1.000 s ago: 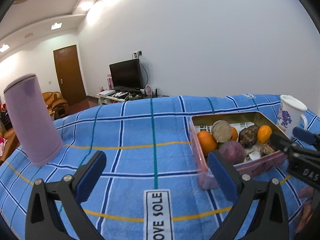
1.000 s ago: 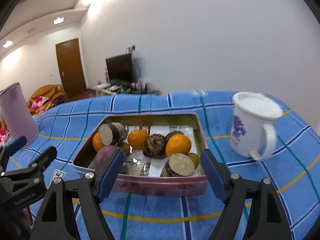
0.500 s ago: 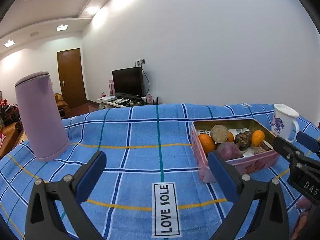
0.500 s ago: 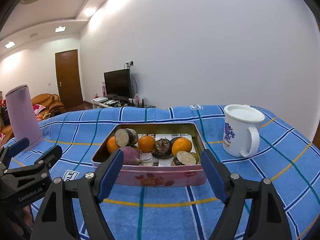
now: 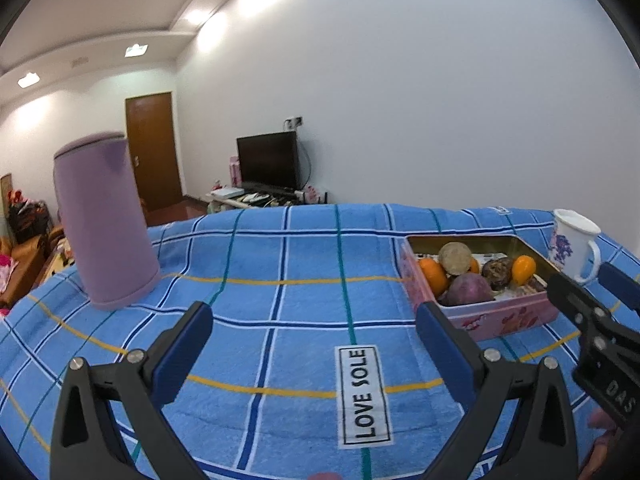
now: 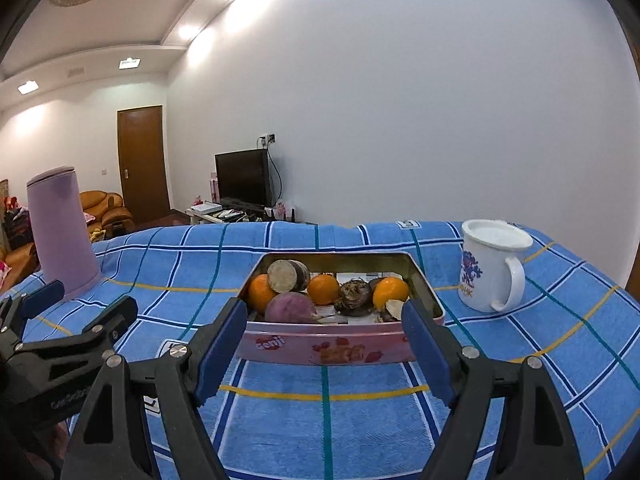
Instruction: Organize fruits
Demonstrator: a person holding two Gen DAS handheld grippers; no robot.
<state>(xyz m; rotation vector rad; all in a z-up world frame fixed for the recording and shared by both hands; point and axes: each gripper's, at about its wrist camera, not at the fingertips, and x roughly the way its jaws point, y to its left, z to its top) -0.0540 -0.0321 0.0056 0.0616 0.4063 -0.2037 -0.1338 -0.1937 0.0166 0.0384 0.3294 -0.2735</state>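
Fruits sit in a pink tin ahead and to the right of the left gripper, whose jaws stand wide and empty above the blue checked cloth. From the right gripper, also wide and empty, the tin lies straight ahead, a white mug beyond-right.

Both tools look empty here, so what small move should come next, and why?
Probably ease the right tool forward and down over the pink rectangular tin. Its jaws are open and empty, the tin sits straight ahead, and the round purple tuber lies nearest its front wall.
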